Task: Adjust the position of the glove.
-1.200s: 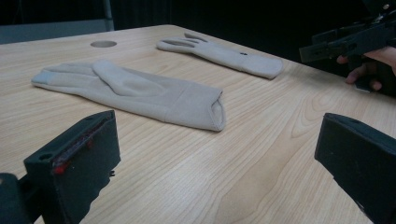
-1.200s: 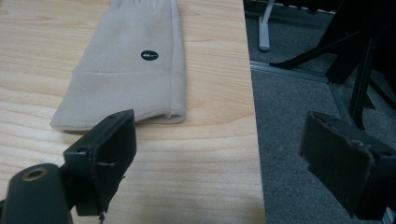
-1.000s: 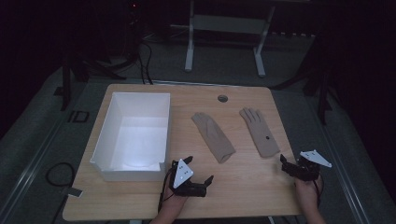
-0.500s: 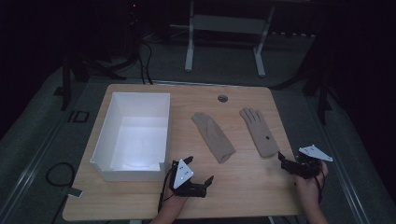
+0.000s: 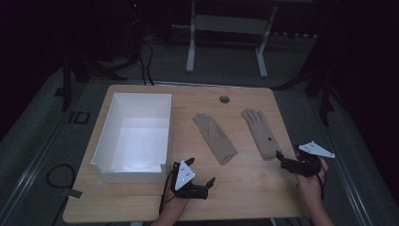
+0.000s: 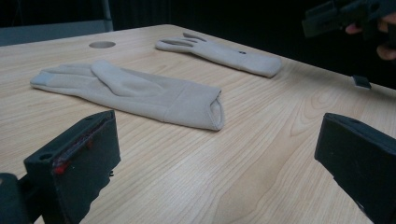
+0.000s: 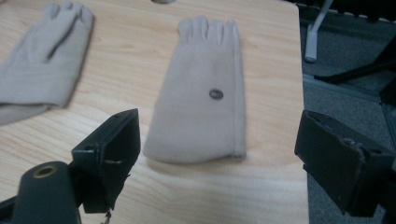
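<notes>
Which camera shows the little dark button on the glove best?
The right gripper view: the glove with the button lies close and flat ahead, and the button is plain on it. In the high view the button is a tiny dot. In the left gripper view it is a faint speck far off.

Dark room, grey carpeted floor (image 5: 42, 141), light wooden table (image 5: 244, 188), white metal frame legs (image 5: 190, 42) behind, black cables (image 5: 146, 52)

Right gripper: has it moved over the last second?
Yes. The right gripper has crept up the table toward the cuff of the right-hand glove; that glove lies where it was.
</notes>
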A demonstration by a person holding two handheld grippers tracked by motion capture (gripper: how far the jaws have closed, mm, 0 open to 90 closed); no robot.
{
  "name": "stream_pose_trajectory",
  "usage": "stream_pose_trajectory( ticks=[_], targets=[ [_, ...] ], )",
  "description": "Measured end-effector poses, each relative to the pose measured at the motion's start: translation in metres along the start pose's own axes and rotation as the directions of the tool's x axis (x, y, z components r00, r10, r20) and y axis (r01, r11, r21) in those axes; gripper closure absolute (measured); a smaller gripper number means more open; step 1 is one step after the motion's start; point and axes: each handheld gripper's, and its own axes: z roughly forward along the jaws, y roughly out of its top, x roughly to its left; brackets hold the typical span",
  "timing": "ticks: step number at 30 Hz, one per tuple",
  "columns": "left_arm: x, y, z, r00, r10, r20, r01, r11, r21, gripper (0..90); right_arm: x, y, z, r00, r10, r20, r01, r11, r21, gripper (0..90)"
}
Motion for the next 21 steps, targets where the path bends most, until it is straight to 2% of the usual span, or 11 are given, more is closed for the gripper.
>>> stream_pose_trajectory(
  ticks=[4,5,6,10,14,16,18,19,21],
  targets=[
    [0.000,0.000,0.000,1.0000,0.003,0.003,-0.003,1.0000,-0.002,0.4,0.000,0.006,-0.002,1.0000,-0.007,-0.005,0.007,1.000,-0.012,14.2],
    [0.000,0.000,0.000,0.9998,-0.001,0.021,0.001,1.0000,-0.005,0.4,0.000,0.010,-0.002,0.9999,-0.005,-0.013,0.004,1.000,-0.018,13.9],
    [0.000,0.000,0.000,0.9998,0.000,0.019,0.000,1.0000,-0.005,0.4,0.001,0.017,-0.003,0.9997,-0.012,-0.020,0.011,1.000,-0.026,13.7],
    [0.000,0.000,0.000,0.9998,-0.003,0.020,0.003,1.0000,-0.005,0.4,0.005,0.030,-0.005,0.9987,-0.027,-0.043,0.025,0.999,-0.047,13.9],
    [0.000,0.000,0.000,0.9998,-0.003,0.020,0.003,1.0000,-0.005,0.4,0.012,0.038,-0.003,0.9965,-0.019,-0.081,0.014,0.998,-0.063,13.6],
    [0.000,0.000,0.000,0.9994,-0.006,0.033,0.007,1.0000,-0.006,0.4,0.015,0.043,-0.001,0.9956,-0.001,-0.094,-0.006,0.997,-0.071,12.7],
    [0.000,0.000,0.000,0.9994,-0.005,0.035,0.005,1.0000,-0.007,0.4,0.017,0.047,0.000,0.9943,-0.006,-0.107,-0.003,0.997,-0.080,11.3],
    [0.000,0.000,0.000,0.9993,-0.005,0.037,0.005,1.0000,-0.007,0.4,0.021,0.052,0.001,0.9956,-0.011,-0.094,0.003,0.996,-0.087,10.9],
    [0.000,0.000,0.000,0.9993,-0.005,0.038,0.005,1.0000,-0.007,0.4,0.024,0.059,0.003,0.9931,-0.012,-0.116,0.001,0.996,-0.091,10.8]
  ],
)
